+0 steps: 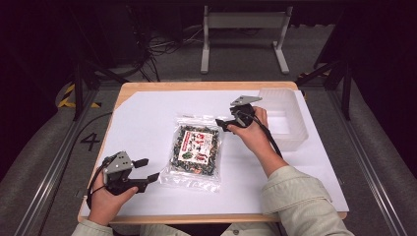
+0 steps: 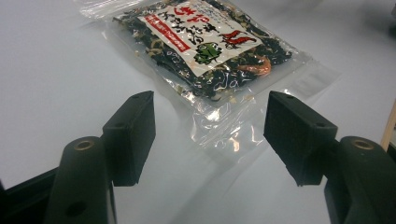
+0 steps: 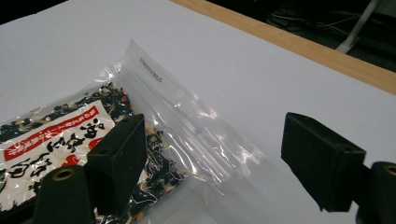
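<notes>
A clear zip bag of dark dried food with a white and red label (image 1: 194,150) lies flat in the middle of the white sheet. My left gripper (image 1: 146,170) is open at the bag's near left corner, its jaws just short of the plastic edge. In the left gripper view the bag (image 2: 210,46) lies ahead of the open left gripper (image 2: 210,135). My right gripper (image 1: 222,124) is open at the bag's far right corner. The right gripper view has the bag's zip end (image 3: 177,121) between the wide-apart jaws of the right gripper (image 3: 219,158).
A translucent plastic tub (image 1: 285,118) stands at the table's far right, just behind my right hand. The white sheet (image 1: 147,113) covers most of the wooden table (image 1: 196,85). A metal stand (image 1: 243,37) and cables lie on the floor beyond.
</notes>
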The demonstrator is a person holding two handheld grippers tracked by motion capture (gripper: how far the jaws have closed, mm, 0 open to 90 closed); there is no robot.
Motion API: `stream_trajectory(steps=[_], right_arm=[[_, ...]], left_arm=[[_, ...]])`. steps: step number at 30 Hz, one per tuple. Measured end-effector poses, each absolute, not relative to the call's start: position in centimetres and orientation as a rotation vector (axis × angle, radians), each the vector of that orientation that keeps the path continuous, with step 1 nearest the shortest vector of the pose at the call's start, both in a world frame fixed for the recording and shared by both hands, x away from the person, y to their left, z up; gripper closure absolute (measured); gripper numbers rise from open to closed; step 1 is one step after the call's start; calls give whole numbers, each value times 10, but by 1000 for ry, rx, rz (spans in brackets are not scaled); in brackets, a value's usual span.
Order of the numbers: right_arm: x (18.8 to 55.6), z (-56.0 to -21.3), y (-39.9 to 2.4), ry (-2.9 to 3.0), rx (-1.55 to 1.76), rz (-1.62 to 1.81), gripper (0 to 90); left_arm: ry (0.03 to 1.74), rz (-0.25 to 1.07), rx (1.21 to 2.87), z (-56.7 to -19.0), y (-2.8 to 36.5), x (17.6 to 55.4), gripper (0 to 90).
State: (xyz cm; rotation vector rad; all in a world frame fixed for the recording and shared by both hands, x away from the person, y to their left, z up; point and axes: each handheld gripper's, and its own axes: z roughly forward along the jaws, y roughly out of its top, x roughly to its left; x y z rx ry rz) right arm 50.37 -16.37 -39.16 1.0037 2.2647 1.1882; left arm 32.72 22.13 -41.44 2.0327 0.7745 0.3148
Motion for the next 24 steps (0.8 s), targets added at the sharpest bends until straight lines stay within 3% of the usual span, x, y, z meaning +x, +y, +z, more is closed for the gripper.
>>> stream_trajectory(steps=[15, 24], right_arm=[[523, -416, -156, 2311, 1122, 1147, 207], [525, -422, -155, 2339, 1201, 1118, 207]], left_arm=[[789, 311, 2040, -420, 220, 326, 344], [732, 276, 2055, -426, 212, 329, 401]])
